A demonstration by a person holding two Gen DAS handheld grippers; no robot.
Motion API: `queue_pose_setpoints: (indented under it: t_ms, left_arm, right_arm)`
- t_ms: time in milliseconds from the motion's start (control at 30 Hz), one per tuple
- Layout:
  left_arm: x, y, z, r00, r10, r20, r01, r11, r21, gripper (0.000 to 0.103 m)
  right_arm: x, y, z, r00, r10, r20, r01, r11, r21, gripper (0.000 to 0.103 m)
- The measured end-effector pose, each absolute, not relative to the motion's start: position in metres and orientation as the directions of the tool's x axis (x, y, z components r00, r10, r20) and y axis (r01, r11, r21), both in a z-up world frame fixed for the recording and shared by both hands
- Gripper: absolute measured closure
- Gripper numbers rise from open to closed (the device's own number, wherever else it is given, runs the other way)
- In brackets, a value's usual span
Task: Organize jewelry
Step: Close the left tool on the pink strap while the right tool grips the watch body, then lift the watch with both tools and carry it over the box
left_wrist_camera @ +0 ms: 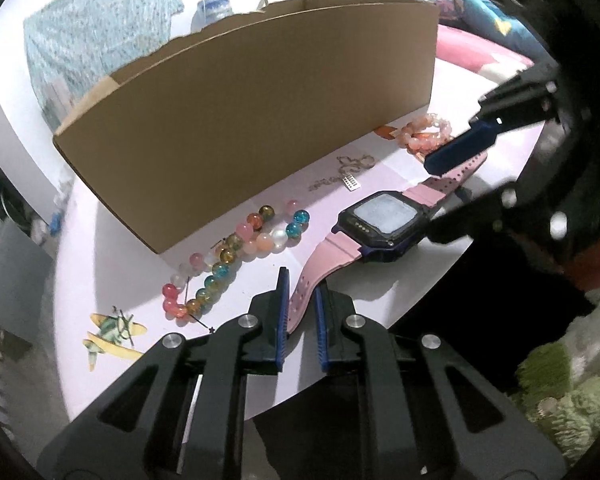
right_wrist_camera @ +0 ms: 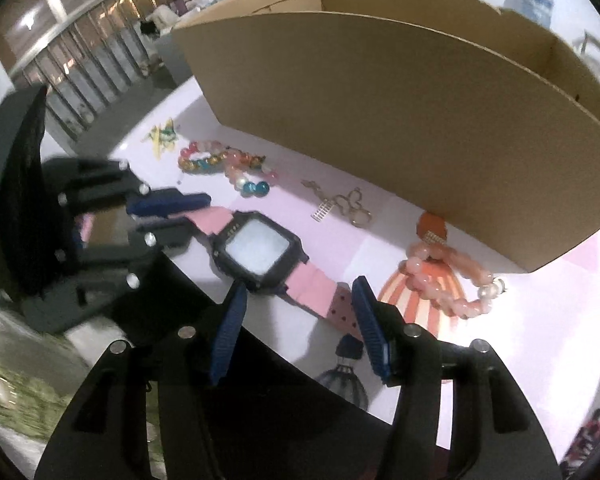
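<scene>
We have the watch (left_wrist_camera: 382, 222) by one strap end: our left hand-held gripper (left_wrist_camera: 300, 294) is clamped on it, while the right hand-held gripper (right_wrist_camera: 300, 300) stands open around the other end. Next comes lifting it into the box (left_wrist_camera: 260, 92) at twelve o'clock. Only the right view shows the orange tag (right_wrist_camera: 434, 228) beside the box.

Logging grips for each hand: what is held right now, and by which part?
The left tongs pinch the pink watch by one strap end. The right tongs straddle the other strap end, open.
</scene>
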State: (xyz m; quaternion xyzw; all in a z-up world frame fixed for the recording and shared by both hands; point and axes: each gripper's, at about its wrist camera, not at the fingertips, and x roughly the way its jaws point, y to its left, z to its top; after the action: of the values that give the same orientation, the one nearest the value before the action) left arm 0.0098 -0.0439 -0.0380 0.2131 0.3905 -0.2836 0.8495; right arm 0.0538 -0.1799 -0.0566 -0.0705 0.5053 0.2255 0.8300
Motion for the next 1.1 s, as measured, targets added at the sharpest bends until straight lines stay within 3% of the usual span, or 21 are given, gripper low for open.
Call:
queue_pose_setpoints:
  t_ms: [133, 300, 467, 667, 1100]
  left_arm:
    - [0.024, -0.039, -0.036, 0.480, -0.351, -0.804, 0.642, 0.765, 0.049, 0.092]
    - [0.038, -0.033, -0.035, 0.447, -0.377, -0.811, 0.627, 0.778, -0.016, 0.092]
    - [0.040, -0.036, -0.035, 0.446, -0.366, -0.817, 0.613, 0.790, -0.019, 0.092]
    - [0.048, -0.041, -0.032, 0.431, -0.337, -0.837, 0.585, 0.810, -0.024, 0.092]
    - [0.052, -0.047, -0.029, 0.408, -0.320, -0.855, 0.551, 0.833, -0.049, 0.093]
  right_arm:
    - [0.049, -0.165, -0.063, 0.442, 0.196, -0.875, -0.462, 0.886, -0.035, 0.050]
    - [0.049, -0.156, -0.065, 0.477, 0.138, -0.868, -0.464, 0.878, -0.115, 0.061]
    - [0.052, -0.158, -0.063, 0.509, 0.089, -0.856, -0.419, 0.895, -0.156, 0.087]
    - [0.053, -0.155, -0.061, 0.537, 0.057, -0.842, -0.370, 0.913, -0.174, 0.093]
    - [0.060, -0.161, -0.059, 0.532, 0.070, -0.844, -0.274, 0.957, -0.093, 0.094]
